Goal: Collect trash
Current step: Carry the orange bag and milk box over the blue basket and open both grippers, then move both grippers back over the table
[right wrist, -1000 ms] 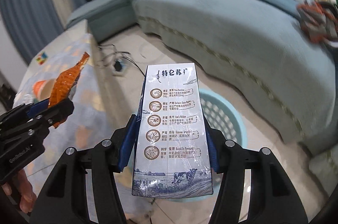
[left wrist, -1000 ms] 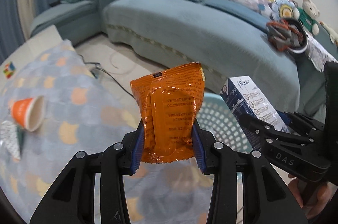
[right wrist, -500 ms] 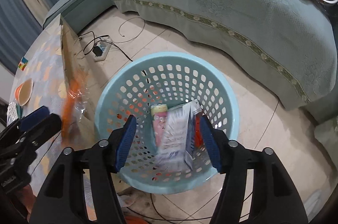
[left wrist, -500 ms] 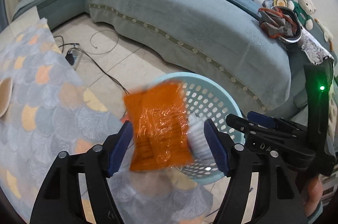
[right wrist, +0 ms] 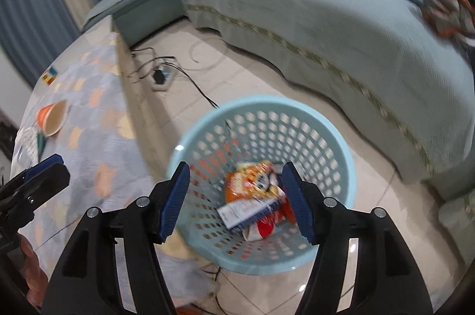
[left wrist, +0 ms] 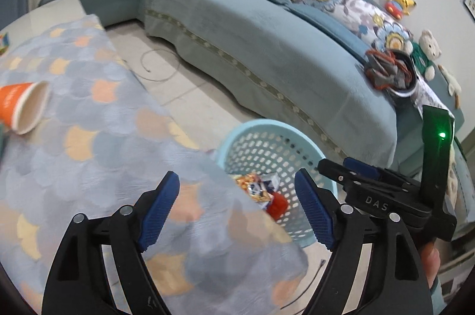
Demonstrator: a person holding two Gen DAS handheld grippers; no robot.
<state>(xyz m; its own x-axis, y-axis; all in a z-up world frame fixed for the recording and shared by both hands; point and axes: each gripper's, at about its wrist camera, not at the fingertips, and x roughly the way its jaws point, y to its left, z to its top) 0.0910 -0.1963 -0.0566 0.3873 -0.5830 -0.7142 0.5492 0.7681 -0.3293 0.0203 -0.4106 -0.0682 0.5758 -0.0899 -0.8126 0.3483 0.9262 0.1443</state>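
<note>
Drop step complete; both claws empty above the basket.

The left gripper (left wrist: 237, 208) and right gripper (right wrist: 234, 196) each stood wide open, holding nothing. The orange snack bag (right wrist: 249, 181) and milk carton (right wrist: 249, 211) lay inside the blue basket (right wrist: 341, 148) on the floor. A paper cup (left wrist: 23, 107) lay tipped on the table (left wrist: 104, 137) at far left; judged next: reach left, straddle the cup, close on it.

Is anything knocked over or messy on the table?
Yes. An orange paper cup lies tipped on its side on the patterned tablecloth, its open mouth facing sideways. Something crumpled sits beside it in the right wrist view, too blurred to name. The snack bag and milk carton are inside the blue basket.
</note>
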